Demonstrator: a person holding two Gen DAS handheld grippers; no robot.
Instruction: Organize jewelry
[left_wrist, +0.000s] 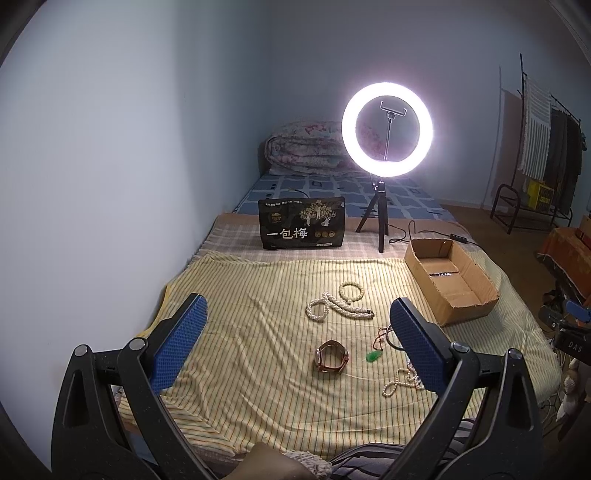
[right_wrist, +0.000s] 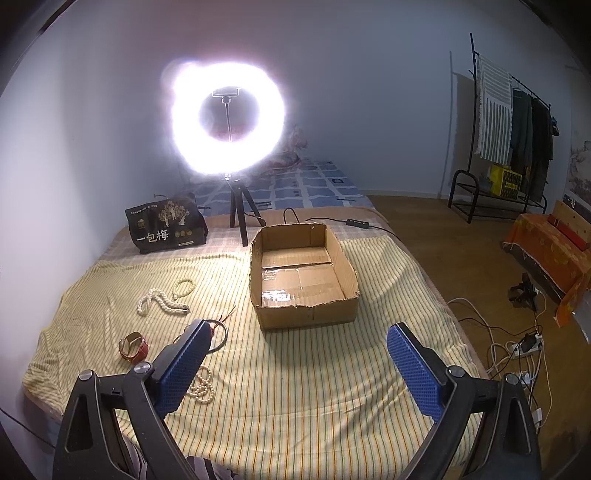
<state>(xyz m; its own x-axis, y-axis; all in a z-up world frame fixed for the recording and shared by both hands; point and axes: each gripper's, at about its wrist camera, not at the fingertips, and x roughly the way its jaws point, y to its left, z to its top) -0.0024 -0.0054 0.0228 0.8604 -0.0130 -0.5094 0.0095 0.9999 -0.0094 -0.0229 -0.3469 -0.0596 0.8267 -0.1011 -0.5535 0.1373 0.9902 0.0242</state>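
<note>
L gripper (left_wrist: 298, 332): lower centre of left wrist view, our fingers spread wide, nothing between them, held above the striped sheet (left_wrist: 258, 398).
R gripper (right_wrist: 295, 354): lower centre of right wrist view, fingers also wide apart, empty.
Loose pearl strand (left_wrist: 400, 380): lower right, partly behind our L gripper's right finger.
Watch (left_wrist: 331, 356): centre, brown strap, on the sheet.
Green pendant (left_wrist: 373, 356): just right of watch, on a red cord; dark bangle (right_wrist: 218, 334) near it.
Pearl necklace (left_wrist: 334, 308): mid-frame, farther back; small bead bracelet (left_wrist: 351, 291) just behind it.
Cardboard box (right_wrist: 303, 312): centre of right view, beyond R gripper; we see only tape on its floor, no jewelry.
Progress: we judge approx. zero done — all pcs on the sheet, none in box, none gripped.
Left to do: every piece, prob. into the box.
</note>
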